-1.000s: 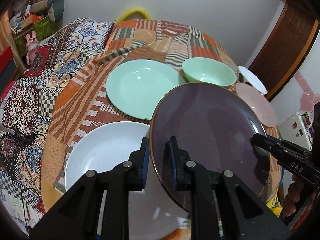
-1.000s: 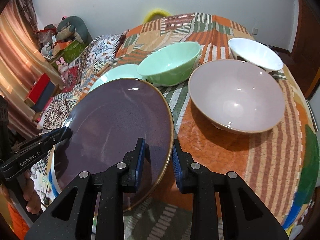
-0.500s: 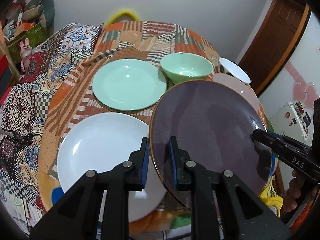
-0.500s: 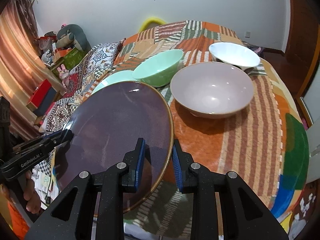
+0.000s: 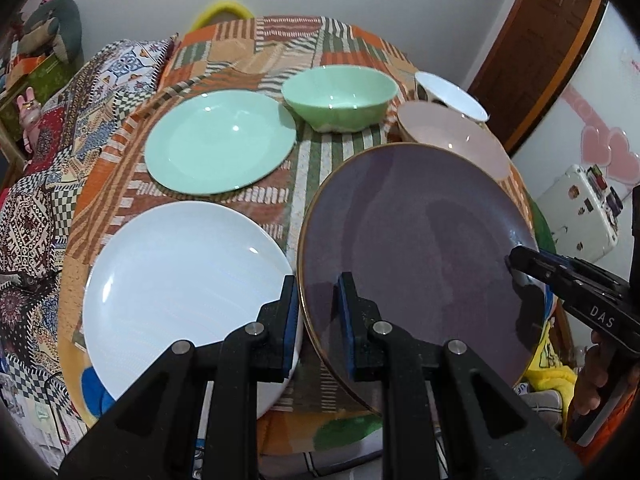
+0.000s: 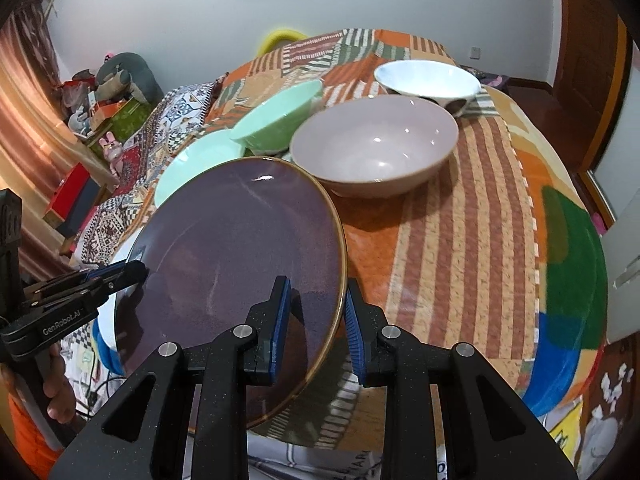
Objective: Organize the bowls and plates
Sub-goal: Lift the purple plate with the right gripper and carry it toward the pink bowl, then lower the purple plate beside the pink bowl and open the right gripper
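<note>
A purple plate (image 5: 416,248) with a gold rim is held in the air above the table between both grippers. My left gripper (image 5: 318,312) is shut on its left rim. My right gripper (image 6: 314,314) is shut on its right rim; it also shows in the left wrist view (image 5: 516,264). The plate also shows in the right wrist view (image 6: 240,256). Below lie a white plate (image 5: 180,280) and a mint green plate (image 5: 216,140). A green bowl (image 5: 340,96), a pink bowl (image 6: 376,144) and a white bowl (image 6: 428,76) stand further back.
The round table (image 6: 460,220) carries a patchwork cloth. A bed with patterned covers (image 5: 60,128) stands to the left. A wooden door (image 5: 536,48) and a white case (image 5: 580,212) are to the right.
Both grippers have lifted the purple plate higher and pulled back, so more of the table and the white plate shows beneath it.
</note>
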The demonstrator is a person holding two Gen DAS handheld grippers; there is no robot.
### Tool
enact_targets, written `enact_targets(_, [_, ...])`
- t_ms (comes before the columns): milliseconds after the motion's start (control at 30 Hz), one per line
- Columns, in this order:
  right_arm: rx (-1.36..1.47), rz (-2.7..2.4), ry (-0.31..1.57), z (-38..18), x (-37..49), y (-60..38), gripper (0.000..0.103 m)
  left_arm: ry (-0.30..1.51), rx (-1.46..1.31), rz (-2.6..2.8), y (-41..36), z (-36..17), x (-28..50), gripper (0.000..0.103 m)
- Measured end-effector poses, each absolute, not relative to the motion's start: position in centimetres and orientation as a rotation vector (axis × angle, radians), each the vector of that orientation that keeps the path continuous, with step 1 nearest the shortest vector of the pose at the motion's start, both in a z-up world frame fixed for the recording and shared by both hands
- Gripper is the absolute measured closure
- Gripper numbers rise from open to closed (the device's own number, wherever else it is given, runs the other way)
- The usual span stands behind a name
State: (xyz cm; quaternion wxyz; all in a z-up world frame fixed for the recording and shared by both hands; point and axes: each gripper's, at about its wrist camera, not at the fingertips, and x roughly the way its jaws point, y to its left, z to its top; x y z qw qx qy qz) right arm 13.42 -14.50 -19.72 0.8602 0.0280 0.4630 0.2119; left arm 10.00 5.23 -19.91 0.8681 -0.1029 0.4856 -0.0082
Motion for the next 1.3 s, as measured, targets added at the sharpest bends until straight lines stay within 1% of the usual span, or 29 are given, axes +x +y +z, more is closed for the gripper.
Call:
enact_targets(467, [0.073, 0.412, 1.041, -22.0, 13.9, -15.5, 0.079, 1.108, -0.193, -0.042, 4.4, -22.7, 12.2, 0.084])
enact_targets(933, [0.072, 0.395, 1.061, -22.9, 14.7, -16.1, 0.079, 1.126, -0.191, -0.066, 4.0, -23.8, 13.7, 0.082])
enact_targets(1000, [0.059, 0.401, 1.066, -22.9, 14.7, -16.0, 0.076, 1.127, -0.182, -0.069, 3.9, -23.8, 13.7, 0.082])
enact_targets(1167, [0.053, 0.399, 1.074, -22.8, 14.8, -15.8, 0.076, 1.128, -0.195, -0.074, 4.0, -23.9, 13.6, 0.081])
enact_targets(1300, [0.067, 0.401, 1.056, -22.0, 14.6, -16.0, 0.070, 1.100, -0.199, -0.066, 4.2, -23.1, 13.3, 0.081])
